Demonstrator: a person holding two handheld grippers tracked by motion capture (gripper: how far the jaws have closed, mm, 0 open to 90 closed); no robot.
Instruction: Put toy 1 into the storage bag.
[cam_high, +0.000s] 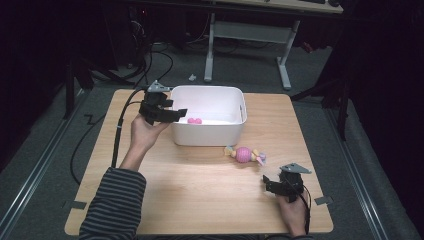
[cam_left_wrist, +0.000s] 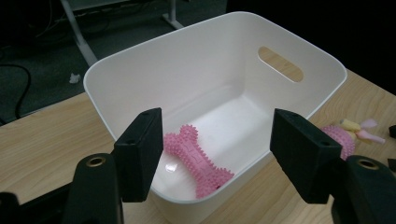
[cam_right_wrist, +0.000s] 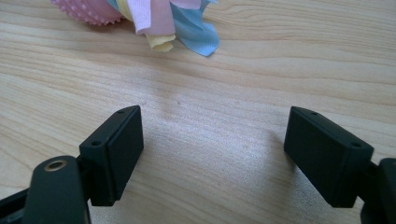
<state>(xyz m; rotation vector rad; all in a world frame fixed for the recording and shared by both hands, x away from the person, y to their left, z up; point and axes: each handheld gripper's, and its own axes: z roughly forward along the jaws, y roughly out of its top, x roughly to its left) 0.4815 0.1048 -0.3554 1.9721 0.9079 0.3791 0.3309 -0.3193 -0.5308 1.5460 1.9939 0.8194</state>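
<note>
The left tool (cam_left_wrist: 217, 154) hangs wide open and empty above the spiky pink rubber bone (cam_left_wrist: 196, 158) in the white plastic tub (cam_left_wrist: 140, 60), hand raised at nine o'clock.

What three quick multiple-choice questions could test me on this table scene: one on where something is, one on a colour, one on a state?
1. Where does the bone toy lie?
A. Inside the bin
B. On the floor
C. Between the right gripper's jaws

2. What colour is the bin?
A. Blue
B. White
C. Black

3. How do the jaws of the left gripper stand?
A. Shut on the bone toy
B. Shut on the bin's rim
C. Open, holding nothing

Answers:
1 A, the left gripper view shows it on the bin's floor.
2 B, its walls are white in the high view and the left gripper view.
3 C, a wide gap shows between the jaws, with the bone toy lying loose below.
</note>
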